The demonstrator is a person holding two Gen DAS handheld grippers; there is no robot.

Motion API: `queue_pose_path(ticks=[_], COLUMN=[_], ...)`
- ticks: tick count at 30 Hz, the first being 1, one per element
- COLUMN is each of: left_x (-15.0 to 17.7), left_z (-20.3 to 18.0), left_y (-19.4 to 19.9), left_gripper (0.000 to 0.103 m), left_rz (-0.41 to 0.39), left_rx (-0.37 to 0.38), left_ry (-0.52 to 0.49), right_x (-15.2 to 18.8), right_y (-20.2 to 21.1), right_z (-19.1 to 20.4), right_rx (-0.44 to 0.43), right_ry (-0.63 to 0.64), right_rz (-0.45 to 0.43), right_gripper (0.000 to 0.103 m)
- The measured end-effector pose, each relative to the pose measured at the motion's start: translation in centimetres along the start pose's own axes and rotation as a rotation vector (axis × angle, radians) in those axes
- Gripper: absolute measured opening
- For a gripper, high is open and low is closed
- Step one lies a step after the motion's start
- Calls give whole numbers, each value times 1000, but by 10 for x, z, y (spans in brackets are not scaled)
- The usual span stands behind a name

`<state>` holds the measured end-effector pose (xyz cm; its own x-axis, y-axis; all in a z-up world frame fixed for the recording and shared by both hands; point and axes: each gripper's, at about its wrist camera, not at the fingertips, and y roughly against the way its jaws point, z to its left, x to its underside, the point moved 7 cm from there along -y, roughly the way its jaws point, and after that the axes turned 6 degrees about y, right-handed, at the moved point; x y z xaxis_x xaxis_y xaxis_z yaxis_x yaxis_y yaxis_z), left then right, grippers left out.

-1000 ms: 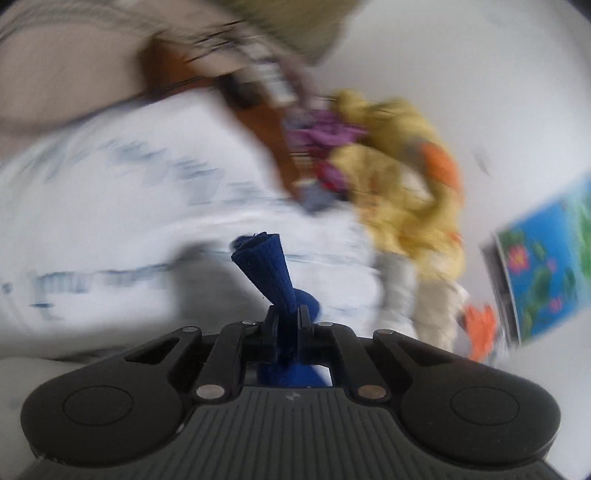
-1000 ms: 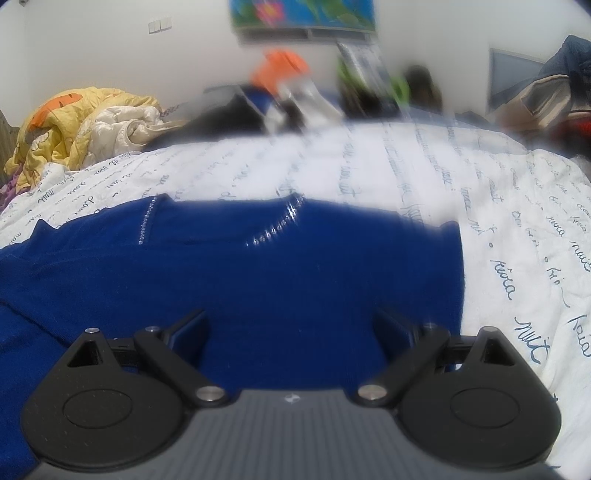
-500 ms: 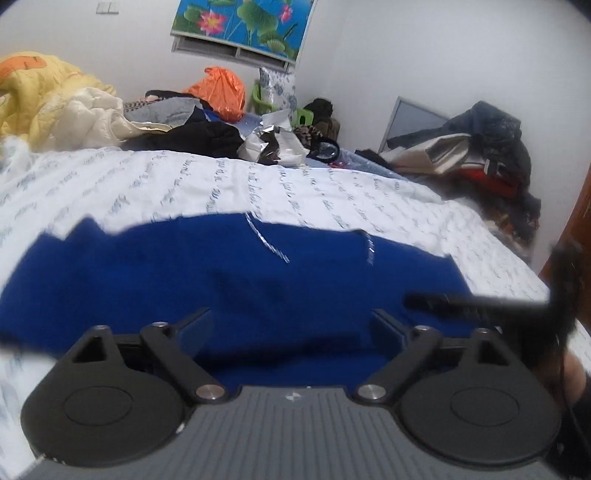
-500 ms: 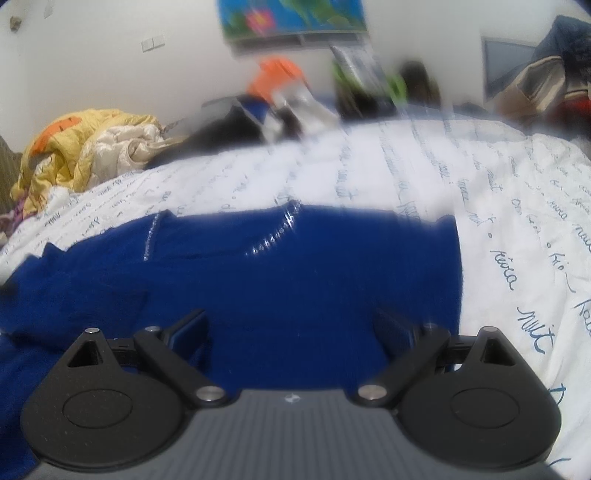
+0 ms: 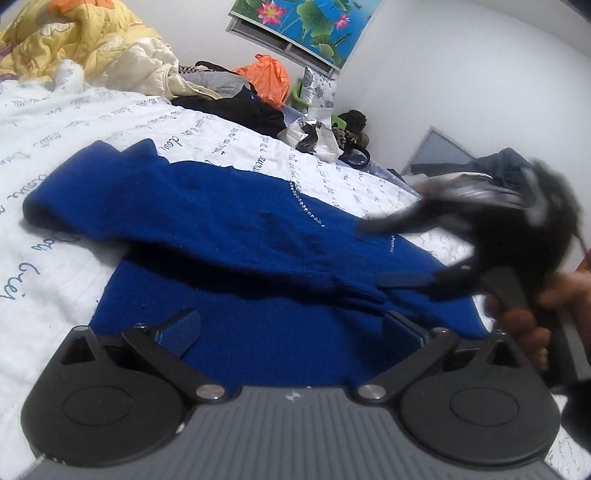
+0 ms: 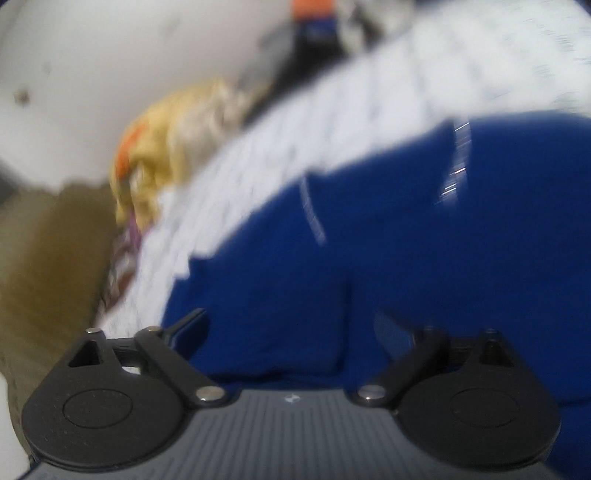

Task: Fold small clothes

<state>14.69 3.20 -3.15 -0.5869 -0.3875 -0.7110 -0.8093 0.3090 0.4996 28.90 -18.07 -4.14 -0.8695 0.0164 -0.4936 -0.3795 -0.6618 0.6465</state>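
Note:
A dark blue knit sweater (image 5: 258, 236) with a line of small rhinestones lies on the white printed bedsheet (image 5: 74, 125), one sleeve folded across its body. My left gripper (image 5: 291, 328) is open and empty, just above the sweater's near hem. My right gripper (image 5: 384, 254) shows blurred at the right of the left wrist view, open over the sweater's right side, held by a hand. In the right wrist view the right gripper (image 6: 291, 328) is open and empty above the blue sweater (image 6: 406, 258); that view is blurred.
A yellow and cream quilt (image 5: 92, 40) is heaped at the bed's far left. Dark clothes, an orange bag (image 5: 266, 79) and clutter lie along the far edge. A lotus picture (image 5: 306, 26) hangs on the wall. More clothes are piled at far right (image 5: 498, 166).
My left gripper has let go of the blue sleeve it held a second ago and now stands open over the sweater. My right gripper has swung sharply left, blurring its view.

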Motion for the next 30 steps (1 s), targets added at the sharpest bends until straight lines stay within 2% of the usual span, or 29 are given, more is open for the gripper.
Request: queue_pose_path(ticks=[1,3,5,7,9,13,18,23,27,30], left_x=[-1,-3,-3,-3,-3,-3,-2,-2,-2,-2], left_z=[-1,1,1,1,1,0,0,-1,-1,-2], left_y=[-1,-1,-3,-3,-3,-3,-3,-4,-5,-5], left_gripper=[103,103,103,103,103,103,103,103,103,103], left_rz=[-3,-9,-12,-13,-14,-14,-14,-13,-13,-12], left_rx=[3,11,16,18,21,21,21,19,16,12], left_ry=[6,24,32,35,40,40,43,39,36,31], right_x=[0,-3,-3,-1,1,-5,-25,-35,-18,-3], right_y=[-10,-16,-18,-19,-18,11,87,132,140,142], right_z=[1,7,10,8,6,7,-10,-71,-129,-156], right_rx=[22,44,76,98,101,61,20,108,256,302], right_ry=[4,29,42,48,49,79,60,-30,-76,-95], right_rz=[37,34,39,31,22,-70,-210,-279,-238,-223], right_gripper=[58,53,37,15,6,3,2,2,2,2])
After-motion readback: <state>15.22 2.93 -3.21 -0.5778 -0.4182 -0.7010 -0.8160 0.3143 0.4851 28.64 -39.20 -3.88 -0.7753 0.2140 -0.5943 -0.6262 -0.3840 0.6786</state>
